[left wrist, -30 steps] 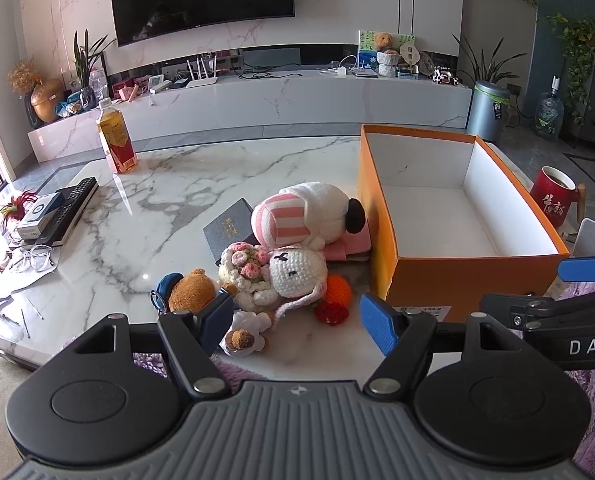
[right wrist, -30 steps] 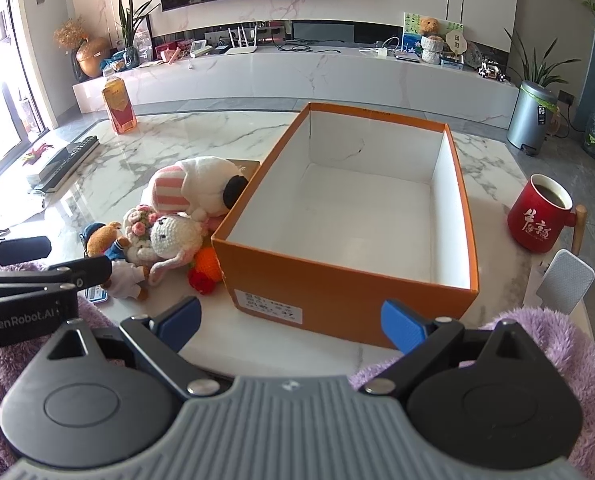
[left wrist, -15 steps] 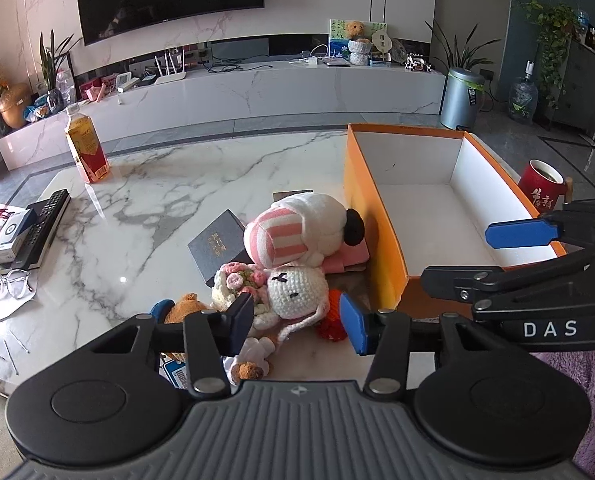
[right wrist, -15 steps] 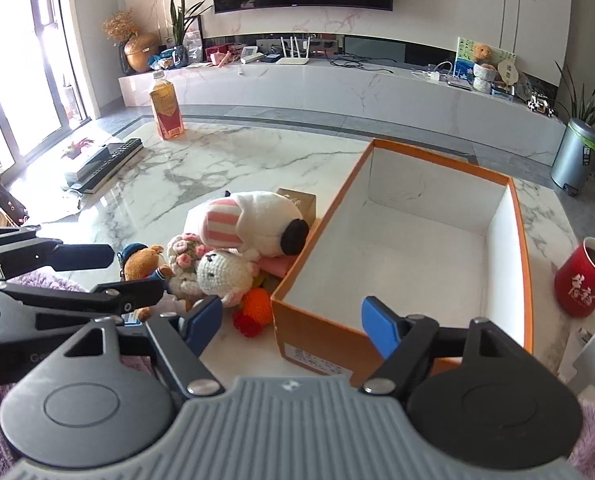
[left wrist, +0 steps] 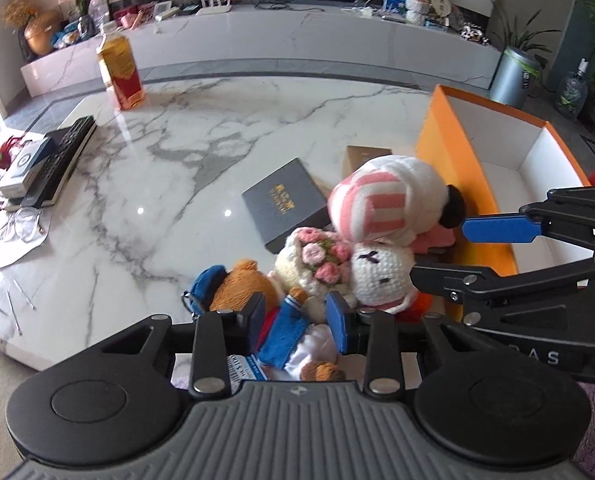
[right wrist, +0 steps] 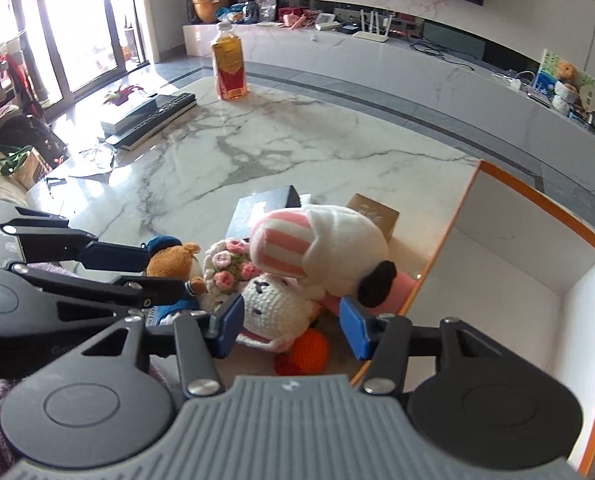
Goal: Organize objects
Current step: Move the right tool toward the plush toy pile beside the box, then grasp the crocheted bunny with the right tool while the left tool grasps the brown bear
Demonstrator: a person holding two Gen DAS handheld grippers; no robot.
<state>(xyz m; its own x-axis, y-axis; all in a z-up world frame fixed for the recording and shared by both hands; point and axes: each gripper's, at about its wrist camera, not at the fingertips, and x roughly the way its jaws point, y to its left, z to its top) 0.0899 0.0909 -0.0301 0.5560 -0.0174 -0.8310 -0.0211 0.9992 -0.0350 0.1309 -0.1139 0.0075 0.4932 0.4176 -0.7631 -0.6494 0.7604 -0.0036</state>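
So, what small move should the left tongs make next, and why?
Probably close on the bear doll. The left tongs are open, with one finger on each side of the doll's blue and white body, so the doll seems ready to grip. The orange box stands open beside the toy pile, with no toys visible inside. The right tongs are open around the crochet rabbit.

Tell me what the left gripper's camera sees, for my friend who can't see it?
The left gripper is open around a small brown bear in a blue and white sailor suit on a marble table. Behind it are a white crochet bunny, a pink-striped plush, and an empty orange box.
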